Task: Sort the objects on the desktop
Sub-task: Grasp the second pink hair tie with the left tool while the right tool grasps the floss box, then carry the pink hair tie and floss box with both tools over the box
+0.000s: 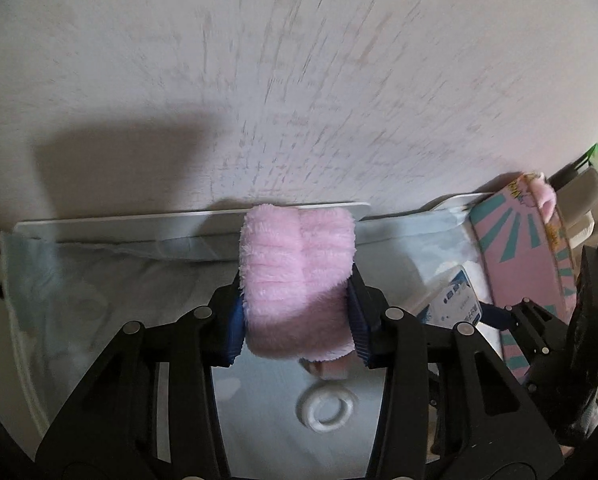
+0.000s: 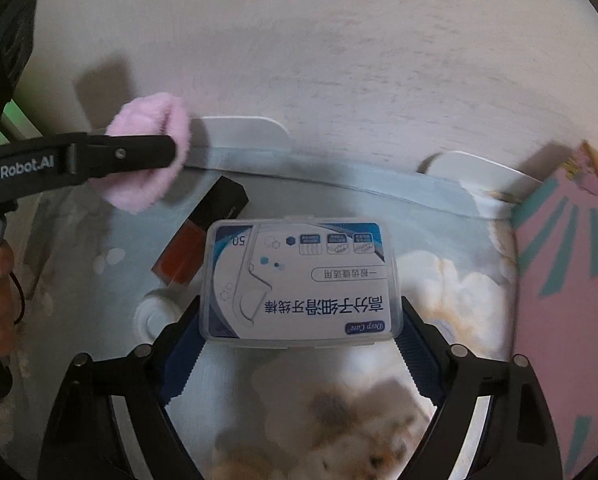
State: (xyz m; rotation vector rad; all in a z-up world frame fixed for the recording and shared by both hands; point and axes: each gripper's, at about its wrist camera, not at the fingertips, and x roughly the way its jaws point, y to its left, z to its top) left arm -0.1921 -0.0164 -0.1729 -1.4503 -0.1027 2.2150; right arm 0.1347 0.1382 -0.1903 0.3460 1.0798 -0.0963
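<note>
My left gripper [image 1: 297,312] is shut on a fluffy pink band [image 1: 297,276] and holds it above a white bin lined with a pale blue bag [image 1: 99,264]. The pink band also shows in the right wrist view [image 2: 151,152], with the left gripper's finger across it. My right gripper [image 2: 301,344] is shut on a clear plastic floss-pick box [image 2: 301,280] with a blue and white label, held over the same lined bin [image 2: 379,188]. The box also shows in the left wrist view [image 1: 455,300].
A pink and teal box [image 2: 567,264] stands at the bin's right side, also in the left wrist view [image 1: 519,248]. Inside the bin lie a black and red box [image 2: 203,228], a white round item [image 1: 327,408] and cotton-like white stuff [image 2: 451,292]. A pale wall rises behind.
</note>
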